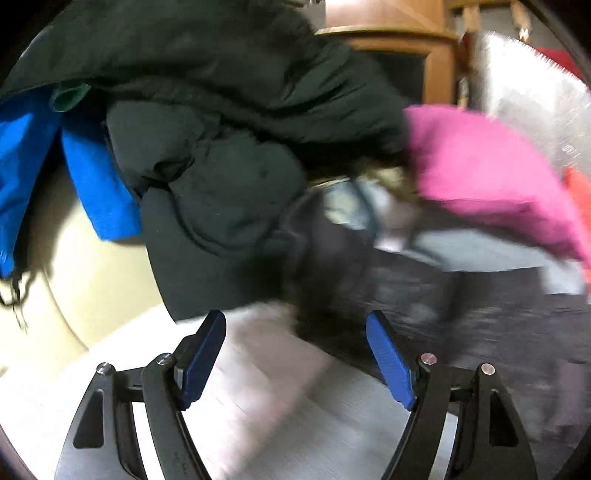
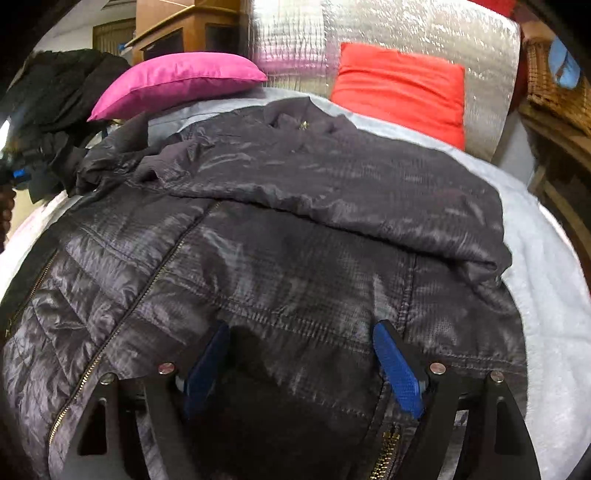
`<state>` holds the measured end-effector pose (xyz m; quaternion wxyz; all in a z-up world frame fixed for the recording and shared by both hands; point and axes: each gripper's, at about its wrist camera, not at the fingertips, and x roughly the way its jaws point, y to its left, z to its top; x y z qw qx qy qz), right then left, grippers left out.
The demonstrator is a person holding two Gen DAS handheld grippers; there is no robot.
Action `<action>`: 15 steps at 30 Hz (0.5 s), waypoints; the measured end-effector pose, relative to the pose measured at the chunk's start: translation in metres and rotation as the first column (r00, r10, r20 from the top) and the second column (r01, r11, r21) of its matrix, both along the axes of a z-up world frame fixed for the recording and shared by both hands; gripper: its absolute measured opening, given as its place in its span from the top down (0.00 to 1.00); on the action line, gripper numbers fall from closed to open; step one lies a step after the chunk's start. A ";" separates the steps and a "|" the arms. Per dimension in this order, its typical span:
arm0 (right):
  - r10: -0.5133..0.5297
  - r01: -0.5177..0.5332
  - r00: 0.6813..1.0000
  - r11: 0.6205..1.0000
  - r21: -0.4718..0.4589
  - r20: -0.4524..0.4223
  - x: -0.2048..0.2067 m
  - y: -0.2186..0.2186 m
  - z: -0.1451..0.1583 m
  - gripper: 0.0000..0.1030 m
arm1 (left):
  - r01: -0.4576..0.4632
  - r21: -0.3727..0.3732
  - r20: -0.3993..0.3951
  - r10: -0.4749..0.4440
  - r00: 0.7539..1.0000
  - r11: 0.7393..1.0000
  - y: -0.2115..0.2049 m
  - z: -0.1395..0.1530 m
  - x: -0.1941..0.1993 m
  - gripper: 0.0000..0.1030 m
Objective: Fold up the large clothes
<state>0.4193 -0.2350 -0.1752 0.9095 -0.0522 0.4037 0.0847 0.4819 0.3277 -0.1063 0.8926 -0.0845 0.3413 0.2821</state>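
A dark grey quilted jacket (image 2: 280, 236) lies spread on a pale grey blanket (image 2: 539, 295), zip side up, with one sleeve (image 2: 332, 177) folded across its upper part. My right gripper (image 2: 301, 326) hangs just over the jacket's lower part, jaws wide apart and open, with only the flat fabric below them. In the blurred left wrist view, my left gripper (image 1: 294, 315) is open over the pale bedding (image 1: 258, 387) with nothing between its blue pads (image 1: 203, 354). The jacket's edge (image 1: 406, 295) shows as a dark smear ahead and to its right.
A heap of dark green-black coats (image 1: 221, 147) with a blue garment (image 1: 96, 177) sits at the bed's left. A pink pillow (image 2: 177, 81) and a red pillow (image 2: 402, 88) lean on a silver foil sheet (image 2: 406, 29). Wooden cabinet (image 1: 388, 37) behind, wicker basket (image 2: 554, 85) at right.
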 end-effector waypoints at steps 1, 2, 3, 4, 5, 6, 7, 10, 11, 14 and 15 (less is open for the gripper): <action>0.000 0.000 1.000 1.000 -0.002 -0.001 0.000 0.000 -0.001 0.19 | -0.007 0.015 -0.014 0.007 1.000 1.000 0.005 -0.005 0.009 0.24; -0.001 0.001 1.000 1.000 -0.004 0.001 0.000 0.000 -0.002 0.19 | -0.004 0.034 -0.023 0.005 1.000 0.999 0.008 -0.009 0.016 0.25; -0.002 0.002 1.000 1.000 -0.004 0.000 0.001 0.000 -0.001 0.19 | 0.006 0.055 -0.033 -0.004 0.999 0.998 0.009 -0.013 0.023 0.25; -0.002 0.002 1.000 1.000 -0.001 -0.001 0.000 0.001 -0.001 0.18 | 0.019 0.078 -0.048 -0.015 0.999 0.997 0.010 -0.017 0.030 0.28; -0.003 0.003 1.000 1.000 0.005 -0.001 0.000 0.000 -0.002 0.18 | 0.028 0.094 -0.062 -0.023 0.998 0.995 0.010 -0.020 0.036 0.31; -0.004 0.004 1.000 1.000 0.008 -0.003 0.002 0.001 -0.002 0.18 | 0.041 0.110 -0.085 -0.032 0.996 0.993 0.010 -0.025 0.043 0.39; -0.004 0.004 1.000 1.000 0.009 -0.004 0.004 0.001 -0.001 0.18 | 0.048 0.113 -0.116 -0.035 0.993 0.992 0.011 -0.030 0.051 0.53; -0.004 0.004 1.000 1.000 0.009 -0.004 0.007 0.003 -0.001 0.18 | 0.043 0.070 -0.173 -0.030 0.984 0.997 0.022 -0.038 0.064 0.89; -0.005 0.005 1.000 1.000 0.009 -0.004 0.007 0.003 -0.001 0.18 | 0.041 0.065 -0.172 -0.029 0.985 0.997 0.022 -0.035 0.065 0.89; -0.004 0.004 1.000 1.000 0.008 -0.004 0.006 0.002 -0.001 0.18 | 0.077 0.059 -0.135 -0.068 0.988 0.995 0.016 -0.015 0.059 0.91; -0.004 0.004 1.000 1.000 0.009 -0.004 0.006 0.002 -0.001 0.18 | 0.097 0.064 -0.119 -0.089 0.989 0.993 0.011 -0.006 0.055 0.91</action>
